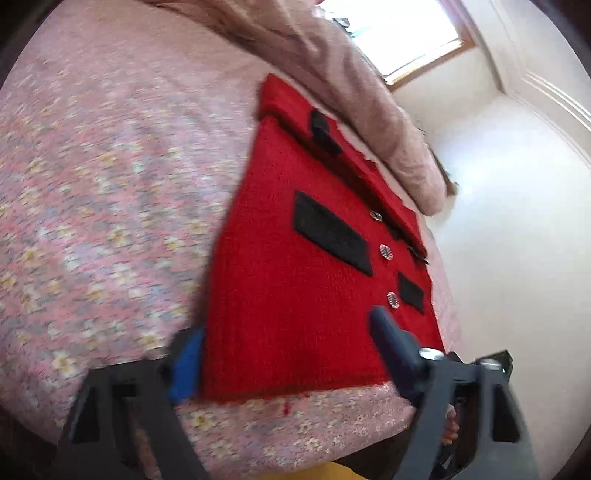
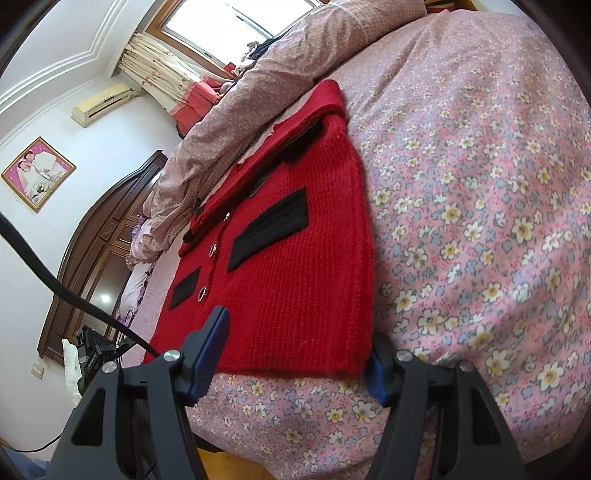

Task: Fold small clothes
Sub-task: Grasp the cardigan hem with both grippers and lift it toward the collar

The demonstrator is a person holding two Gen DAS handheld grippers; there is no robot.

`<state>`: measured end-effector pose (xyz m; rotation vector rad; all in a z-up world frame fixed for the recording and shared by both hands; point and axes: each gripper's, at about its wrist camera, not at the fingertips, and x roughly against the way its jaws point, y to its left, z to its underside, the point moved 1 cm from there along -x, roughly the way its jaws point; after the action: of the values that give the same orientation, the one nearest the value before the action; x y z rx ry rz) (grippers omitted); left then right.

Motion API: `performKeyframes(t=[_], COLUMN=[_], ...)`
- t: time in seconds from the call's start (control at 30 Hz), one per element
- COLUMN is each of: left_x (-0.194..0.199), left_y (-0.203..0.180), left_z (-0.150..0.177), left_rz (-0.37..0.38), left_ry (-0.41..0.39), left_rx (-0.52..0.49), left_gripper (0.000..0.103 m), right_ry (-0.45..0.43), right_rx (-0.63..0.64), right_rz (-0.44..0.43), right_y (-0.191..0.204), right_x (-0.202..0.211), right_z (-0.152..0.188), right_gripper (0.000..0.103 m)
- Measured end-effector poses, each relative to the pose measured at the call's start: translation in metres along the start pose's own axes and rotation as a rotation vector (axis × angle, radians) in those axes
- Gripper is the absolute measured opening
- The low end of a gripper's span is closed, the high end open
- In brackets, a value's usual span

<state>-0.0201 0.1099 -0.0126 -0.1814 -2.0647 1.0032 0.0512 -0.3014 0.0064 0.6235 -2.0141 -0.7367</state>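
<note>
A small red knitted cardigan (image 1: 295,295) with black pocket patches and silver buttons lies flat on the flowered bedspread (image 1: 92,184), hem towards me. It also shows in the right wrist view (image 2: 295,280). My left gripper (image 1: 284,354) is open, its jaws wide apart at the hem; the right finger (image 1: 391,343) lies over the cloth and the left finger (image 1: 186,363) is at the cardigan's left edge. My right gripper (image 2: 295,343) is open, one finger (image 2: 210,350) above the hem and the other (image 2: 376,373) at the right hem corner.
A rolled pink quilt (image 2: 240,110) lies along the far side of the cardigan. The bed's front edge (image 2: 295,435) is just below the hem. A dark wooden wardrobe (image 2: 92,266), a window (image 2: 236,18) and a black cable (image 2: 55,284) are to the left.
</note>
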Motion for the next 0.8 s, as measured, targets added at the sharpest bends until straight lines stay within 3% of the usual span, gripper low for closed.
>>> performKeyframes(t=[0.03, 0.1, 0.17, 0.23, 0.3, 0.4, 0.8], left_x=[0.001, 0.000, -0.002, -0.002, -0.003, -0.005, 0.021], left_y=[0.005, 0.021, 0.032, 0.030, 0.023, 0.019, 0.022], left_z=[-0.001, 0.000, 0.001, 0.000, 0.000, 0.000, -0.001], left_rz=[0.001, 0.014, 0.047, 0.040, 0.033, 0.068, 0.115], left_ry=[0.003, 0.037, 0.047, 0.051, 0.057, 0.068, 0.040], left_rx=[0.024, 0.114, 0.186, 0.175, 0.135, 0.129, 0.107], left_gripper=[0.036, 0.005, 0.005, 0.005, 0.005, 0.004, 0.001], right_ry=[-0.004, -0.014, -0.026, -0.037, -0.050, -0.066, -0.114], right_rx=[-0.007, -0.027, -0.056, -0.111, -0.180, -0.222, -0.150], right_rz=[-0.001, -0.001, 0.001, 0.007, -0.014, -0.045, 0.049], right_y=[-0.001, -0.004, -0.010, -0.020, -0.033, -0.040, -0.020], right_x=[0.000, 0.002, 0.004, 0.007, 0.010, 0.012, 0.020], right_z=[0.000, -0.001, 0.000, 0.000, 0.000, 0.001, 0.008], right_gripper=[0.067, 0.061, 0.046, 0.021, 0.012, 0.010, 0.007])
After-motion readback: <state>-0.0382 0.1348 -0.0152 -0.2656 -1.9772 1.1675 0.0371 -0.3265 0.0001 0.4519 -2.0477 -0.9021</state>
